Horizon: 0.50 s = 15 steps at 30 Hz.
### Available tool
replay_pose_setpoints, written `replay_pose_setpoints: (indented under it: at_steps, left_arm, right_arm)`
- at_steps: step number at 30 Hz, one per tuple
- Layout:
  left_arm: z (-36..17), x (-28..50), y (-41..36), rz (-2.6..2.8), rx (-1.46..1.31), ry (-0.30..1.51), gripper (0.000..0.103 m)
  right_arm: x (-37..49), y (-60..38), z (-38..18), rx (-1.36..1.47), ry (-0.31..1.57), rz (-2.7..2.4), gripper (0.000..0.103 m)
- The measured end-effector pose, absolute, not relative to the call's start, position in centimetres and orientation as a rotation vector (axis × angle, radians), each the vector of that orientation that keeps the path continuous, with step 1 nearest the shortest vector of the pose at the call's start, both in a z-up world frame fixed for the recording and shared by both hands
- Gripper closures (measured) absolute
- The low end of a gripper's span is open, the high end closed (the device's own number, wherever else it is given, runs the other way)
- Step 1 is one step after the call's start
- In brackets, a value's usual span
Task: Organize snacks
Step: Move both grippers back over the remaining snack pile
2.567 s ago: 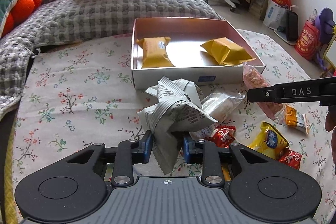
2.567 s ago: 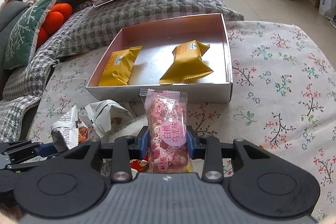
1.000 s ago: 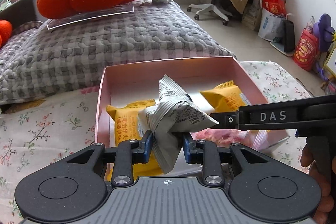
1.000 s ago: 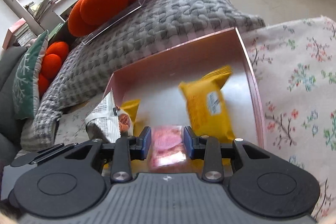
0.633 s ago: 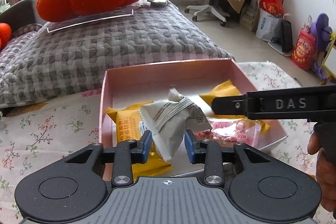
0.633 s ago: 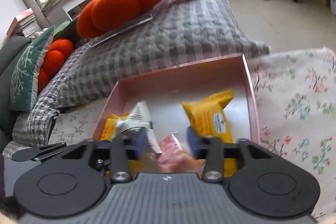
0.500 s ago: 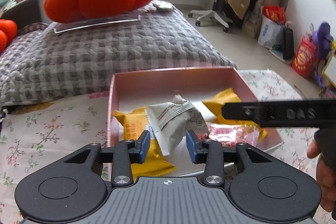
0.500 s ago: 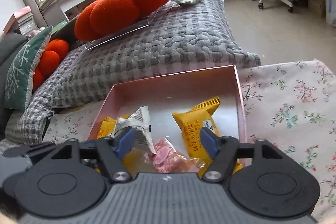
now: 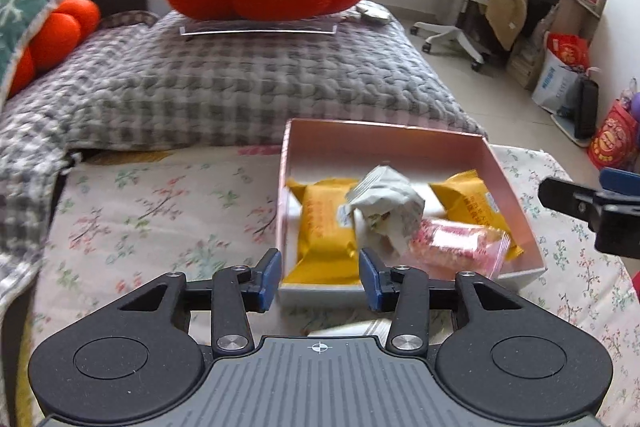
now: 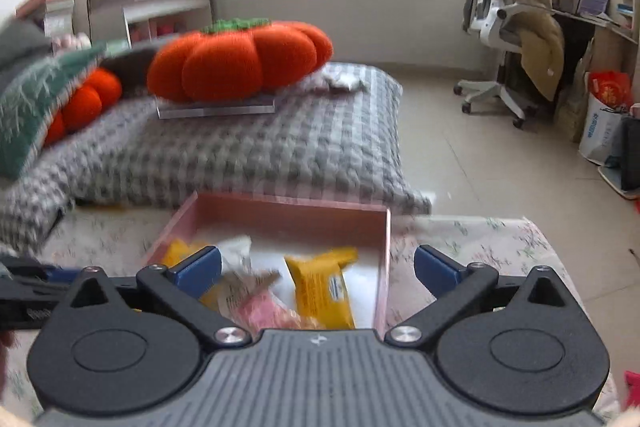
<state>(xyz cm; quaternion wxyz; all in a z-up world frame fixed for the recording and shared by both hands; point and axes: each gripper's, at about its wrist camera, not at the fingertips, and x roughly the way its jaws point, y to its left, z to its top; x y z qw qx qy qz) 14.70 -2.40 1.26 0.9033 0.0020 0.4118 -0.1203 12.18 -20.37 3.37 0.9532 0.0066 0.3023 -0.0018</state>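
Both tongs, opening, have dropped the grey packet (image 9: 384, 203) and pink packet (image 9: 456, 243) into the box (image 9: 400, 143).

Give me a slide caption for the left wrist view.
Left gripper opening above pink box holding four snack packets.

Your pink box (image 9: 404, 143) holds two yellow packets (image 9: 326, 227), a crumpled grey wrapper (image 9: 386, 203) between them, and a pink packet (image 9: 456, 245) near right.

box (image 9: 384, 143): pink | packets (image 9: 326, 223): yellow | pouch (image 9: 452, 247): pink | cloth (image 9: 160, 211): floral | blanket (image 9: 240, 87): grey check
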Motion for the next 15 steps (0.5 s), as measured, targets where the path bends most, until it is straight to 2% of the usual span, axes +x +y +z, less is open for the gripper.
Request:
replay_pose_setpoints:
  at_steps: [9,15]
  left_arm:
    - [1.8,10.4,0.2,-0.204,-0.018,0.882,0.054]
    - [1.2,7.7,0.5,-0.231,-0.054,0.906,0.053]
  right_arm:
    - [8.0,-20.3,5.4,0.069,0.606,0.089,0.000]
    - [6.7,-20.7,4.5,0.096,0.677,0.057,0.000]
